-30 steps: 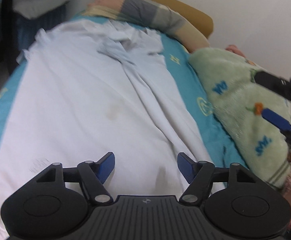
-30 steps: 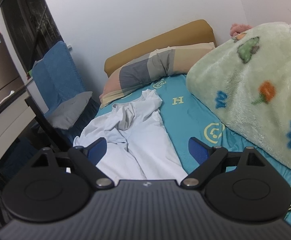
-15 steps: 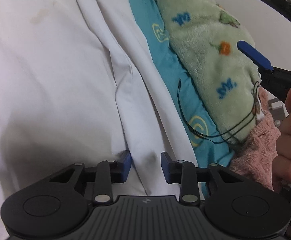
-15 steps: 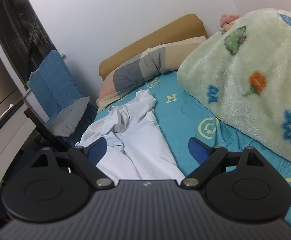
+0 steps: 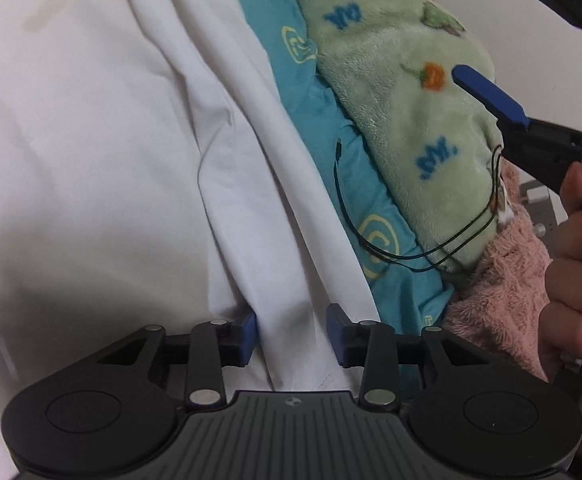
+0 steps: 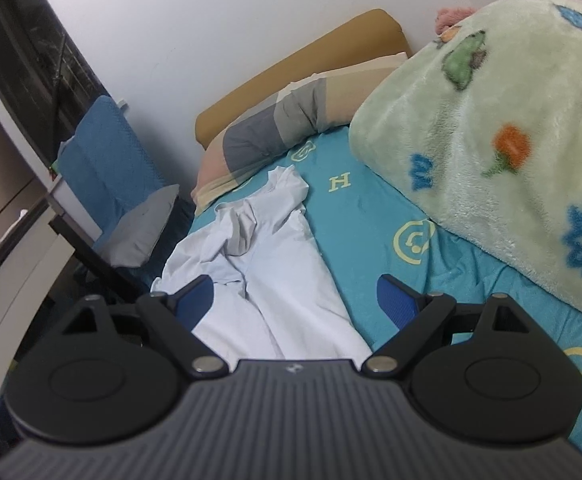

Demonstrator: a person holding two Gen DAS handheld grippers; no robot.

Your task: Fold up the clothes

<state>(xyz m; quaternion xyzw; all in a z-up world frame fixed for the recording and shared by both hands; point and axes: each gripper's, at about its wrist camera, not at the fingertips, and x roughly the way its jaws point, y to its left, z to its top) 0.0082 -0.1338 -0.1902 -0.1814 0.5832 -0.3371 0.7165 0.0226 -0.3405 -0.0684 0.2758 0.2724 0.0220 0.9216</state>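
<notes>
A white shirt [image 5: 91, 152] lies spread on the teal bed sheet [image 5: 295, 92]; it also shows in the right wrist view [image 6: 291, 280], crumpled at its far end. My left gripper [image 5: 292, 334] is low over the shirt's near right edge, jaws partly closed, with a fold of the white cloth between its blue pads [image 5: 247, 332]. My right gripper [image 6: 295, 300] is wide open and empty, held above the bed; one of its blue fingers [image 5: 489, 94] shows at the right in the left wrist view.
A green fleece blanket [image 6: 491, 120] is heaped on the right side of the bed, over a pink one [image 5: 499, 272]. A thin black cable [image 5: 391, 252] lies on the sheet. A striped pillow [image 6: 283, 120] and tan headboard [image 6: 311, 56] are at the far end; a blue chair [image 6: 107, 160] stands left.
My left gripper dropped down to the shirt's right edge and its jaws narrowed from wide open to around a fold. My right gripper stayed open, shifting slightly.
</notes>
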